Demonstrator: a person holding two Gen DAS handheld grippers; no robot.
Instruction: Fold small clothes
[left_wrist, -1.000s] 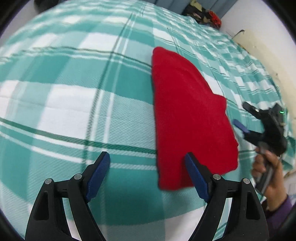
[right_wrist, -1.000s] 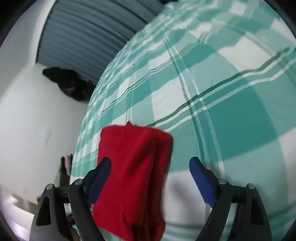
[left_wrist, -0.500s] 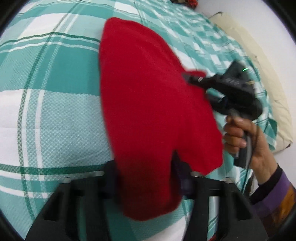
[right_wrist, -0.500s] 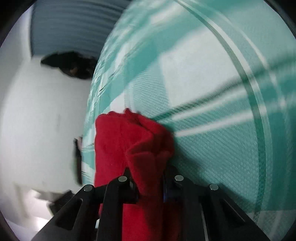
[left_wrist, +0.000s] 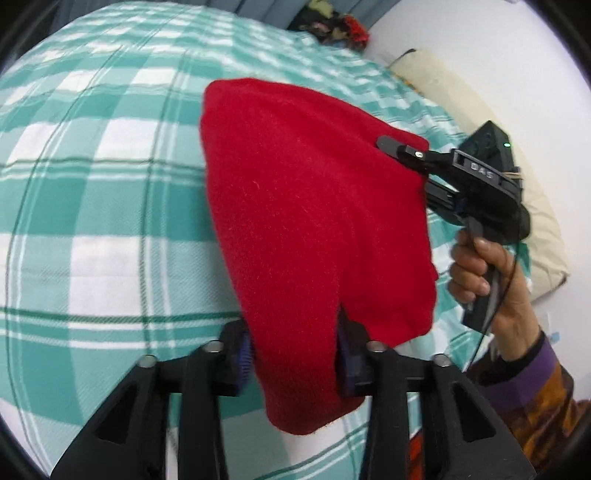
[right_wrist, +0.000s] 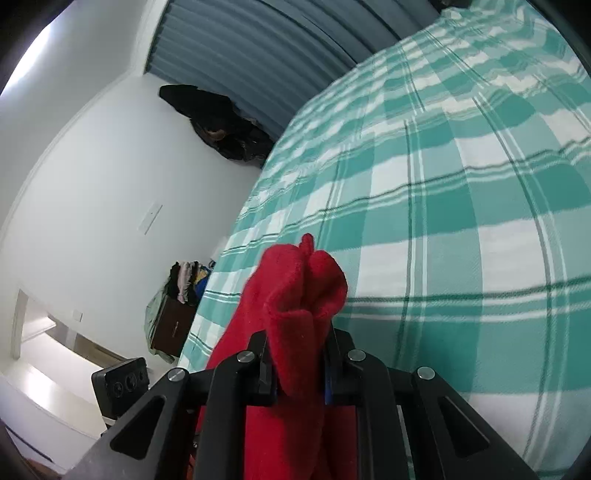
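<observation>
My left gripper (left_wrist: 291, 354), foreground of the left wrist view: its jaws, which closed and have just eased a little wider, stand partly apart with a thick fold of the red garment (left_wrist: 314, 221) between them, the blue pads (left_wrist: 243, 356) pressing the cloth from both sides. My right gripper (right_wrist: 300, 363), foreground of the right wrist view: jaws nearly together, likewise just eased slightly, pinching a bunched corner of the same garment (right_wrist: 295, 295), which puffs out above the fingers and hangs below them. Seen from the left wrist view, the right gripper (left_wrist: 391, 146) bites the garment's upper right edge, and my right hand (left_wrist: 484, 273), in a purple and orange sleeve (left_wrist: 532, 391), grips its handle. The garment is lifted clear of the bed, stretched between the two grips and sagging below the left one. Beneath lies the teal and white checked bedspread (left_wrist: 92, 206). Beyond it: a cream pillow (left_wrist: 480, 122) against the white wall, a heap of clothes (left_wrist: 332, 27) at the far end, and, in the right wrist view, grey-blue curtains (right_wrist: 277, 48), dark clothing (right_wrist: 221, 125) hung up, and a small dark cabinet (right_wrist: 173, 325) piled with fabric.
</observation>
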